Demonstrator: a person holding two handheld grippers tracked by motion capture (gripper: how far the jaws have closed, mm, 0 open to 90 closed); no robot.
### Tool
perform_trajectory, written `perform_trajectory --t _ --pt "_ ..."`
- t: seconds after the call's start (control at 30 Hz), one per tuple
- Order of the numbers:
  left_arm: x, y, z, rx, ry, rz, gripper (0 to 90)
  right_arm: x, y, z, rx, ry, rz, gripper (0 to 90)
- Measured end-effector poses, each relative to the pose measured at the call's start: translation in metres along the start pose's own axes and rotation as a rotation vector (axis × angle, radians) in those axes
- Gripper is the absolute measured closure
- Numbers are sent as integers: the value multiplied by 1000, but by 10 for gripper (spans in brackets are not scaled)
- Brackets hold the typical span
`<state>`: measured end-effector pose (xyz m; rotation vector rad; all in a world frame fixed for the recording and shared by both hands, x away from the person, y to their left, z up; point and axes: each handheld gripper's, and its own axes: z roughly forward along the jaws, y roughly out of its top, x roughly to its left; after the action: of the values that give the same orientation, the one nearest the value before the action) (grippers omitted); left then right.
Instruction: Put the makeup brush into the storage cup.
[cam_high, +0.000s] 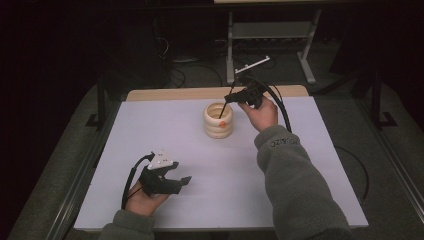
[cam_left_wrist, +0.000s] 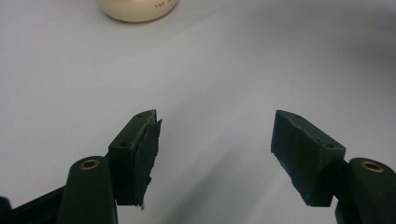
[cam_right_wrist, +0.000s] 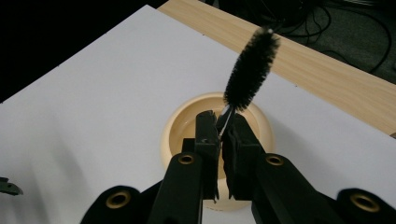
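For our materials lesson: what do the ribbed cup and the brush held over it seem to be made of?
Cup: likely glazed ceramic or glossy plastic; cream, smooth, with a soft sheen on its rounded ribs. Brush: dark bristles, probably nylon, on a thin wire stem that glints between the shut right gripper jaws.

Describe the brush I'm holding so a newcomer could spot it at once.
Start at the white table and find the cream ribbed cup near its far edge. Just above the cup, the right gripper is shut on the thin wire stem of the brush. Its black, bristly, bottle-brush head sticks up beyond the jaws, unlike anything else here.
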<state>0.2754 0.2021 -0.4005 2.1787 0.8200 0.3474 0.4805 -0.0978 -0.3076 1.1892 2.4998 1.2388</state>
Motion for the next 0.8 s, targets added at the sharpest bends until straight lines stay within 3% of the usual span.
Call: perform_trajectory --t 0.17,0.6,0.77,0.8 --pt "0 0 0 -4 1 2 321 -1 -4 4 -8 2 -13 834" --pt "-1 0 1 -5 -3 -6 320 -2 -12 13 10 6 13 833" --pt "-1 0 1 -6 -3 -9 320 -2 -15 18 17 10 -10 832" --pt "-1 0 1 -7 -3 -6 320 0 -15 19 19 8 7 832"
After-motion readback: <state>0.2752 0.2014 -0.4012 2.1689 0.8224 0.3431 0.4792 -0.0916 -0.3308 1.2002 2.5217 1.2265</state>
